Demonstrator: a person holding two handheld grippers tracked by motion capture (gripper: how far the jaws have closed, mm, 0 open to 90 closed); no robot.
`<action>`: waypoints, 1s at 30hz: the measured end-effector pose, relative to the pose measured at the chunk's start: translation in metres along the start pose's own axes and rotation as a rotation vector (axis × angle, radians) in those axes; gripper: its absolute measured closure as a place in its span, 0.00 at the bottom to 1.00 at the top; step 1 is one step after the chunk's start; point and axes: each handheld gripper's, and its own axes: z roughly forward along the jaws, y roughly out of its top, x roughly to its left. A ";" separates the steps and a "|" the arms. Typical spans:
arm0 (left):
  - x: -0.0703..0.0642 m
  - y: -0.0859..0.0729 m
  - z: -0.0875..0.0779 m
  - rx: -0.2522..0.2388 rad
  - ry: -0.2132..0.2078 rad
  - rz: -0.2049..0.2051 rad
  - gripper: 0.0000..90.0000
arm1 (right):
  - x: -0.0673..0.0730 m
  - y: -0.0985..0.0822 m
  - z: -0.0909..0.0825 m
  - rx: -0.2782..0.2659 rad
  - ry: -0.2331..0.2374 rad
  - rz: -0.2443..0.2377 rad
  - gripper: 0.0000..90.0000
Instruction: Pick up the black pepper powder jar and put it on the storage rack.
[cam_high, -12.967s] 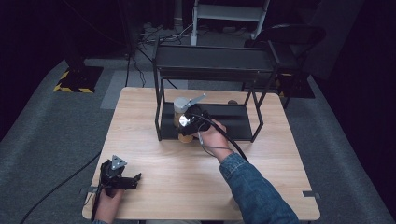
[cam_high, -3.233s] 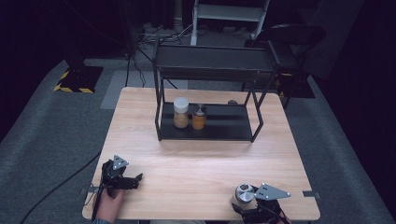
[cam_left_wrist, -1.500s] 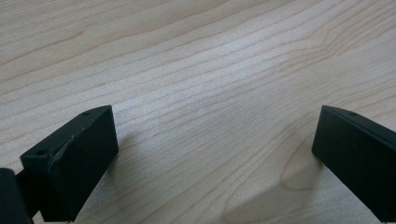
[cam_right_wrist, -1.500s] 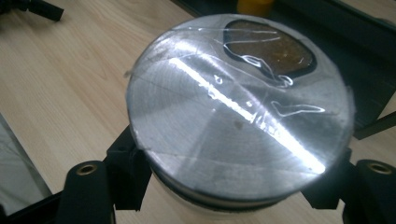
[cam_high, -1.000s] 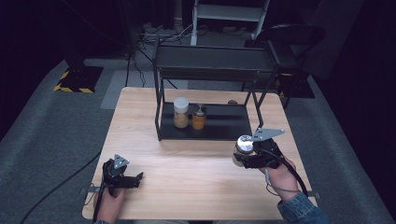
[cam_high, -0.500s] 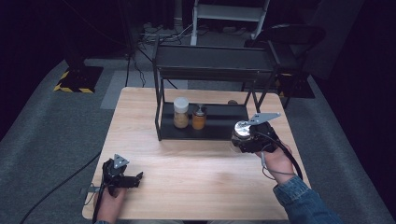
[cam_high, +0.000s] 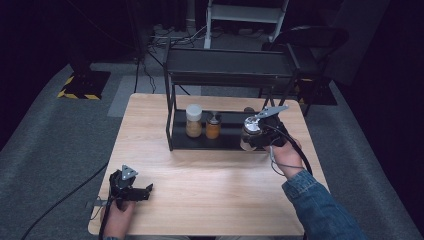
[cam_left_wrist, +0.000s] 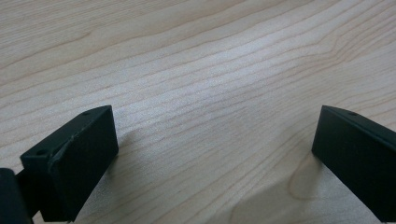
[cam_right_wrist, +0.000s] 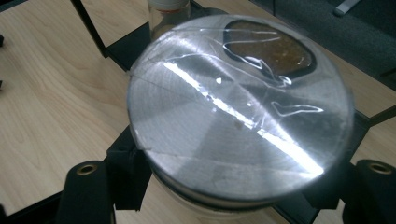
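Observation:
My right gripper (cam_high: 251, 136) is shut on a glass jar (cam_high: 249, 131) with a round silver lid (cam_right_wrist: 238, 109). It holds the jar at the front right of the black shelf rack (cam_high: 227, 75), just over the low shelf. A white-lidded jar (cam_high: 193, 120) and a smaller orange jar (cam_high: 213, 126) stand side by side on that low shelf. In the right gripper view the black jaws clamp the held jar from both sides under its lid. My left gripper (cam_high: 145, 190) rests near the table's front left corner, open, with bare wood between its fingers (cam_left_wrist: 74, 158).
The wooden table (cam_high: 210, 190) has free room across its middle and front. The rack's thin black posts (cam_high: 170, 120) frame the low shelf. A black cable (cam_high: 60, 200) trails off the table's left side onto grey carpet.
My right gripper has carried the silver-lidded jar from the right side of the table up and left to the rack's front right. The left gripper has stayed put.

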 end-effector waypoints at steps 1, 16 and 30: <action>0.000 0.000 0.000 0.000 0.000 0.000 0.00 | -0.001 0.002 0.003 0.002 -0.001 0.002 0.34; -0.001 -0.001 0.000 -0.001 0.002 -0.002 0.00 | -0.018 0.025 0.044 0.021 -0.016 0.021 0.34; -0.001 -0.001 -0.001 0.000 0.001 -0.001 0.00 | -0.029 0.030 0.099 0.049 -0.054 0.060 0.34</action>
